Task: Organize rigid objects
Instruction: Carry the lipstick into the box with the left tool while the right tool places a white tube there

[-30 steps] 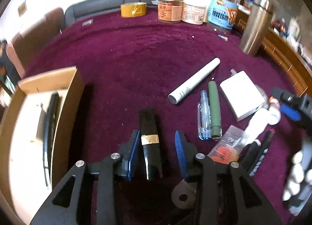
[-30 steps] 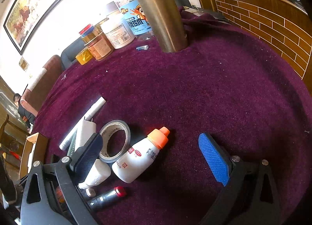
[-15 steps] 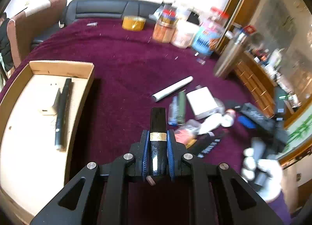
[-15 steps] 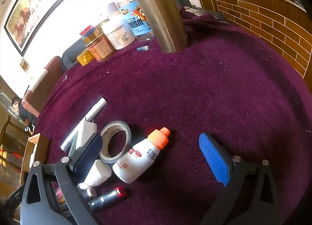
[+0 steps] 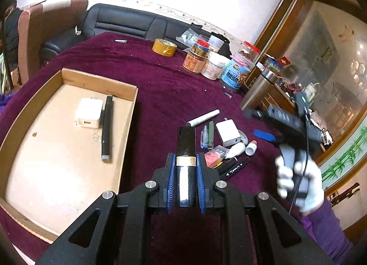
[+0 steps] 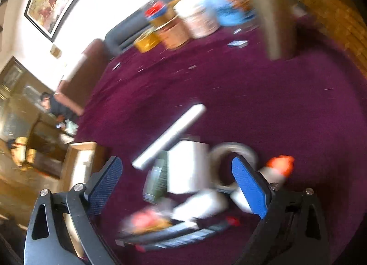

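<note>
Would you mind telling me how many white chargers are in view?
2. One white charger lies in the cardboard box beside a black pen. The other white charger sits on the purple cloth among the pens. Clutter may hide more.

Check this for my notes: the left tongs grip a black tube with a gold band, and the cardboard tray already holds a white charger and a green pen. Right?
Not quite. The left wrist view shows the left tongs shut on the black tube, and the tray holds a white charger, but the pen beside it is black, not green.
</note>
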`<state>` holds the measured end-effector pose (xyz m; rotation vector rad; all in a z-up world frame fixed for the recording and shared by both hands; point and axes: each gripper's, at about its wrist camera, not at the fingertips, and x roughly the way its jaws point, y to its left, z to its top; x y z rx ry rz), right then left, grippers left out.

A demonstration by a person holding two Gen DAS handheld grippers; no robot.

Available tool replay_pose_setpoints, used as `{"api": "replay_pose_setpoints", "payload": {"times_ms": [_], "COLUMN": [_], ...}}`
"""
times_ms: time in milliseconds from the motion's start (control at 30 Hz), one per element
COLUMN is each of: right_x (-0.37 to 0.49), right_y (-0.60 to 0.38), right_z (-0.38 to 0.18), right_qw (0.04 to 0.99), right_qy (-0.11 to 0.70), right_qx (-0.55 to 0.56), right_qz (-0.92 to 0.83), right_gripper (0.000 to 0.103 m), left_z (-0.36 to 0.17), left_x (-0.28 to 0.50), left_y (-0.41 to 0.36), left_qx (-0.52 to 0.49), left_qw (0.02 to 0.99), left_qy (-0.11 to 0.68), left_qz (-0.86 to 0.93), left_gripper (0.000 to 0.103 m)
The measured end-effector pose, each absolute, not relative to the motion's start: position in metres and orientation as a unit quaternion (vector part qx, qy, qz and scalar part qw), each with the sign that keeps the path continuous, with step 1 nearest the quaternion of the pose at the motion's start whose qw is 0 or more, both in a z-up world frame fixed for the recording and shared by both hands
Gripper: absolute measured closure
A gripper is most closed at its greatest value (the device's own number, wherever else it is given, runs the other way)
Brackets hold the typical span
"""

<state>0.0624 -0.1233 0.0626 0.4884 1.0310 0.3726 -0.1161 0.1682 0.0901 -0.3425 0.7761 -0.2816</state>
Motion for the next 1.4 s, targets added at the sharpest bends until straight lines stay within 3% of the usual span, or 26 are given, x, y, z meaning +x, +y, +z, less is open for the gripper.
{"api": "replay_pose_setpoints", "payload": {"times_ms": [100, 167, 300, 433, 467, 633, 767, 1033, 1400], "right_x": [0.092, 0.113, 0.14, 0.138, 0.134, 0.109, 0.1, 0.071, 0.048], "right_y": [-0.093, -0.076, -0.049, -0.022, -0.016, -0.001, -0.015, -0.013, 0.076], "right_z": [0.058, 0.047, 0.018, 0.015, 0.015, 0.017, 0.027, 0.067, 0.056], "right_qw": [0.824, 0.813, 0.788, 0.797, 0.801, 0.826, 0.832, 0.836, 0.769], "right_qy": [0.52, 0.548, 0.603, 0.597, 0.592, 0.559, 0.544, 0.499, 0.537], "right_qx": [0.172, 0.149, 0.093, 0.053, 0.04, -0.006, 0.059, 0.142, 0.196], "right_qz": [0.149, 0.129, 0.082, 0.076, 0.074, 0.066, 0.097, 0.179, 0.285], "right_gripper": [0.012, 0.023, 0.029, 0.035, 0.039, 0.081, 0.091, 0.091, 0.091], "left_z": [0.09, 0.09, 0.088, 0.08, 0.078, 0.069, 0.063, 0.075, 0.059], "left_x": [-0.12, -0.123, -0.123, -0.119, -0.118, -0.114, -0.115, -0.119, -0.047], "left_y": [0.176, 0.184, 0.203, 0.225, 0.229, 0.246, 0.253, 0.276, 0.307], "left_qx": [-0.165, -0.161, -0.166, -0.182, -0.186, -0.204, -0.218, -0.208, -0.174], "left_qw": [0.905, 0.909, 0.913, 0.911, 0.911, 0.907, 0.904, 0.913, 0.893], "left_qy": [0.371, 0.363, 0.355, 0.356, 0.357, 0.358, 0.36, 0.347, 0.415], "left_qz": [-0.132, -0.125, -0.111, -0.097, -0.096, -0.083, -0.081, -0.053, -0.013], "left_gripper": [0.089, 0.089, 0.089, 0.089, 0.089, 0.089, 0.089, 0.089, 0.089]}}
